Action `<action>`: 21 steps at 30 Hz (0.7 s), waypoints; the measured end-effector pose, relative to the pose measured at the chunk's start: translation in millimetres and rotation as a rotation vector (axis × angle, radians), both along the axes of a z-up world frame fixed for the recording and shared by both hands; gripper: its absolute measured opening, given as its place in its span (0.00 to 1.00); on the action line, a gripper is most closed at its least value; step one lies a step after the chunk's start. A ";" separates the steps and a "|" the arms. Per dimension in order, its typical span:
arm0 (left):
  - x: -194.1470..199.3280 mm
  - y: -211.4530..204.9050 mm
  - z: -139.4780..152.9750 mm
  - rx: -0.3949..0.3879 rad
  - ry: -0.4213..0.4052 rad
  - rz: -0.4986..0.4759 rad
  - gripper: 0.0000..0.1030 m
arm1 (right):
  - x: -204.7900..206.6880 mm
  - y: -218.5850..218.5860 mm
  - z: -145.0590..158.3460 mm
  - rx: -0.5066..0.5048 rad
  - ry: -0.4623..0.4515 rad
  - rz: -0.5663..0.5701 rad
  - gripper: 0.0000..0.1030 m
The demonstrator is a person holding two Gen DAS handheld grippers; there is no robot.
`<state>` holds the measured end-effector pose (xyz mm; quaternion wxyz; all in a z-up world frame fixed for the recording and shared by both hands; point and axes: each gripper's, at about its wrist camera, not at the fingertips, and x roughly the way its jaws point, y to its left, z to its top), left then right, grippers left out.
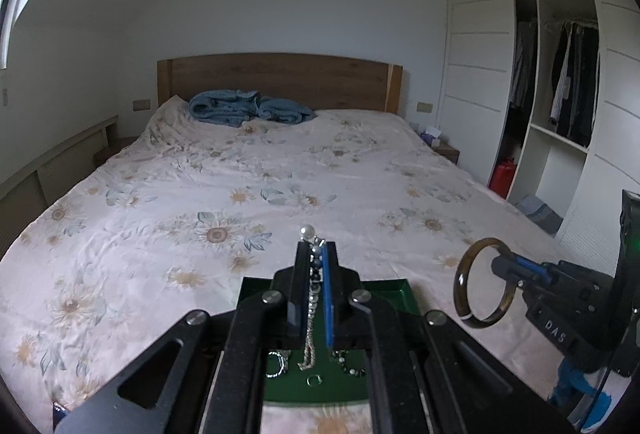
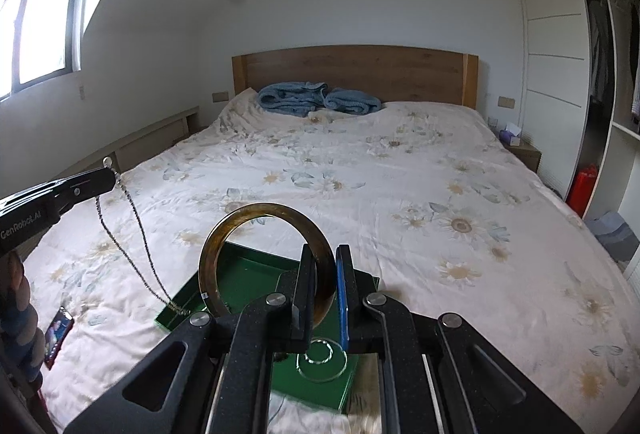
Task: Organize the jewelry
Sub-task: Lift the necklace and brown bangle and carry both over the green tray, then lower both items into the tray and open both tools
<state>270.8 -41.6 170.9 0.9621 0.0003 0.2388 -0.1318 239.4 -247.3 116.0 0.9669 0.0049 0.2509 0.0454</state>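
Observation:
My left gripper is shut on a silver chain necklace with a pearl at its top; the chain hangs down over the green tray. In the right wrist view the left gripper holds the necklace, whose lower end touches the tray's left edge. My right gripper is shut on a brown-amber bangle, held above the tray. The bangle also shows in the left wrist view. Small rings and a bead bracelet lie in the tray; clear bangles lie below the right gripper.
The tray sits on a bed with a floral sheet. A blue blanket lies by the wooden headboard. An open wardrobe stands at the right. A phone lies on the bed's left edge.

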 end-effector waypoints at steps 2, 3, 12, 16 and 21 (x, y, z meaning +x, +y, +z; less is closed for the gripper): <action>15.3 -3.9 -16.2 0.004 0.022 0.001 0.05 | 13.9 -1.0 -14.7 0.006 0.015 0.002 0.09; 24.4 -5.3 -27.7 0.007 0.041 0.005 0.05 | 21.3 -1.2 -24.0 0.009 0.026 0.005 0.09; 84.7 1.6 -138.6 0.038 0.239 0.086 0.05 | 79.0 1.4 -114.1 0.070 0.174 0.014 0.09; 96.0 8.6 -177.7 0.062 0.320 0.104 0.05 | 92.4 9.1 -148.7 0.073 0.250 0.013 0.09; 100.0 10.8 -206.8 0.093 0.389 0.111 0.05 | 98.1 10.4 -177.4 0.062 0.325 -0.009 0.09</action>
